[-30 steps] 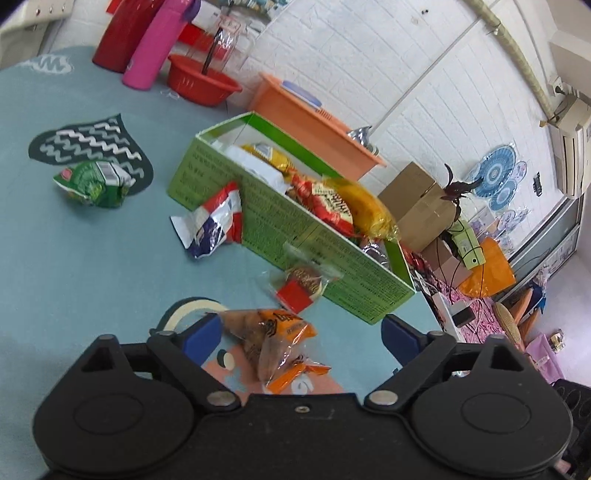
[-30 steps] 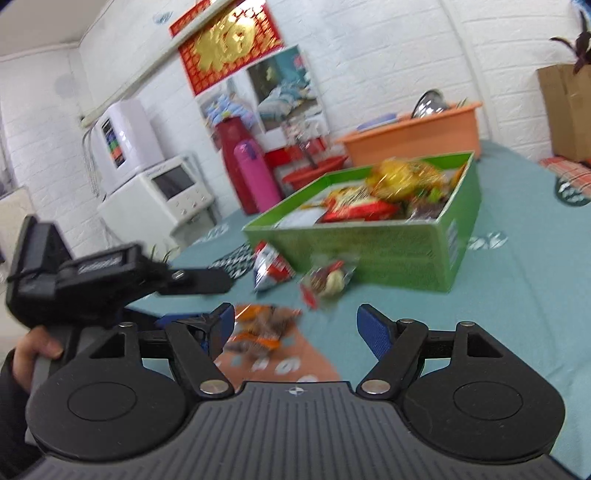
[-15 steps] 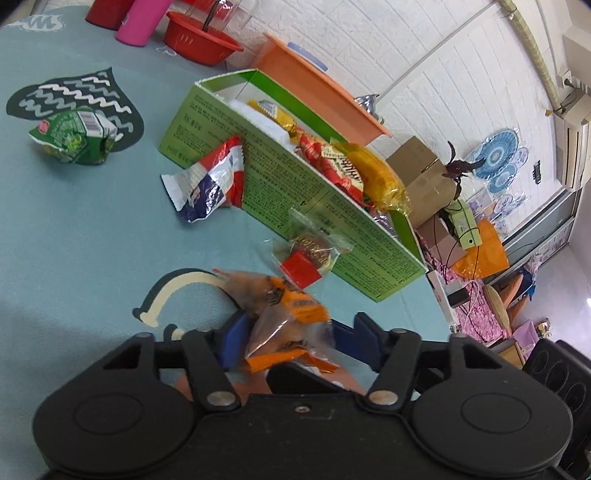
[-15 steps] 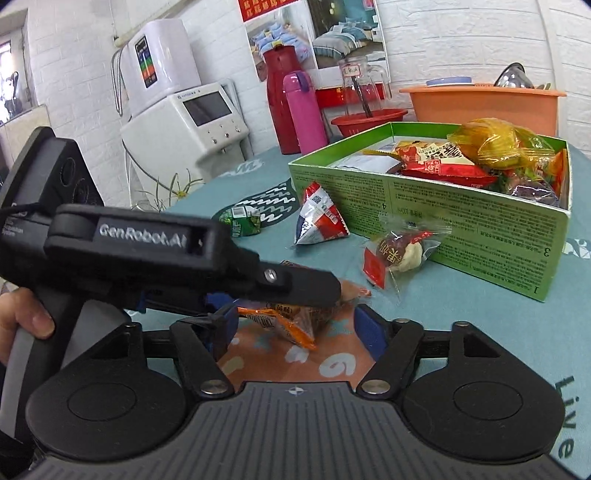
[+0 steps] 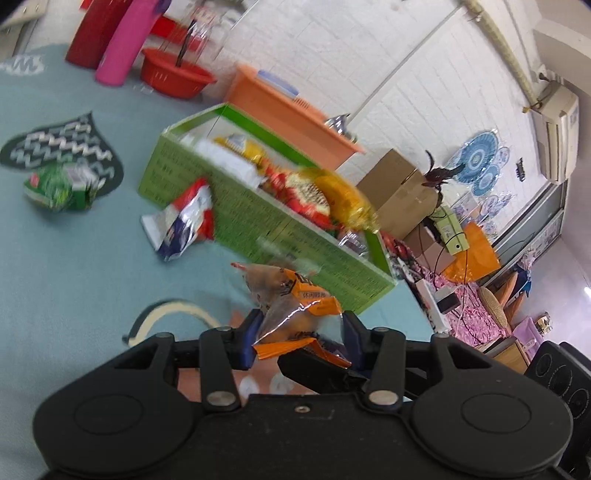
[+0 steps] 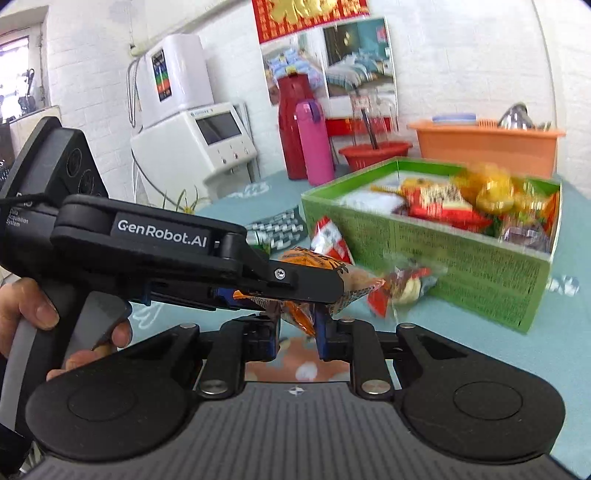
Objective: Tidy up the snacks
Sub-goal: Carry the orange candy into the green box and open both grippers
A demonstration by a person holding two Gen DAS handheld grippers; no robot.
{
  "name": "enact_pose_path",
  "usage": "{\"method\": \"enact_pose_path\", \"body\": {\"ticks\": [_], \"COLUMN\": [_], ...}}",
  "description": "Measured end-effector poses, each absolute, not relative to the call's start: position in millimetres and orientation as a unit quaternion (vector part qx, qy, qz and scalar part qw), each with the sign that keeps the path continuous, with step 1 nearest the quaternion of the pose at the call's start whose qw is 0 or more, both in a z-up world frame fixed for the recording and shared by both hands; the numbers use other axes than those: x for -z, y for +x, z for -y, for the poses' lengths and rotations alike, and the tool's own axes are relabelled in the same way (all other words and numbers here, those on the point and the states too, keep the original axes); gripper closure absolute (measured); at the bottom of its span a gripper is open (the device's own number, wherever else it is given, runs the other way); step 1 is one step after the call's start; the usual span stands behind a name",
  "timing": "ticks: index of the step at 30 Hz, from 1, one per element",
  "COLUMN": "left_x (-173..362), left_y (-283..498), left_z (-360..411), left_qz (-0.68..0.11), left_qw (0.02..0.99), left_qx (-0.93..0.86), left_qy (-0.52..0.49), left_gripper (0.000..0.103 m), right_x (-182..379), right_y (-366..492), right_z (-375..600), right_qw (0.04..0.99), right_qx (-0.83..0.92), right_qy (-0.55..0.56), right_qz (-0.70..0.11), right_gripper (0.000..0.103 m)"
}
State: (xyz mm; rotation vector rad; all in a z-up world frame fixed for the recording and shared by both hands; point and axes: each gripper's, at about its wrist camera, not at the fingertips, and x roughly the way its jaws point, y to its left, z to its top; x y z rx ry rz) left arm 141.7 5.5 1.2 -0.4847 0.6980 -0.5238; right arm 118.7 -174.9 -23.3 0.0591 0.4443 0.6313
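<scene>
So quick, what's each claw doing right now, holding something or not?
Left claw: shut on the orange snack packet, lifted off the table.
Right claw: closed on the same orange snack packet, at its lower end.

Walls: white-painted brick (image 6: 461,55) on all visible sides. Far wall carries a red-and-gold banner (image 6: 310,14) above a bedding poster (image 6: 332,59). A white appliance with a screen (image 6: 207,136) stands at far left, below a white wall unit (image 6: 173,85). A window (image 6: 14,66) admits daylight at the left edge. On the right, an air conditioner (image 5: 557,125) is mounted high; blue round wall decorations (image 5: 476,166) hang lower. A brown cardboard box (image 5: 399,192) and what appears to be floor clutter sit beneath.
</scene>
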Motion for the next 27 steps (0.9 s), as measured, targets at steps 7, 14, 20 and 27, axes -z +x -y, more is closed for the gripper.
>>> {"method": "enact_pose_path", "body": {"ticks": [7, 14, 20, 27], "left_x": [-37.0, -51.6, -53.2, -28.2], "left_y": [157.1, 198.7, 240.1, 289.2], "left_z": [-0.7, 3.3, -0.1, -7.7], "left_qz": [-0.295, -0.268, -0.252, -0.276], "left_qw": [0.894, 0.901, 0.904, 0.906], "left_qx": [0.265, 0.272, 0.277, 0.247], "left_qy": [-0.209, -0.203, -0.208, -0.206], "left_gripper": [0.072, 0.071, 0.070, 0.044], "right_x": [-4.8, -20.4, -24.5, -5.2], "right_y": [134.3, 170.8, 212.5, 262.2], "right_z": [178.7, 177.1, 175.8, 165.9], "right_qw": [0.938, 0.948, 0.952, 0.954], "right_qx": [-0.305, -0.288, -0.281, -0.265], "right_qy": [0.024, 0.029, 0.035, 0.037], "right_qz": [-0.165, -0.134, -0.118, -0.138], "right_gripper": [0.072, 0.072, 0.072, 0.057]}}
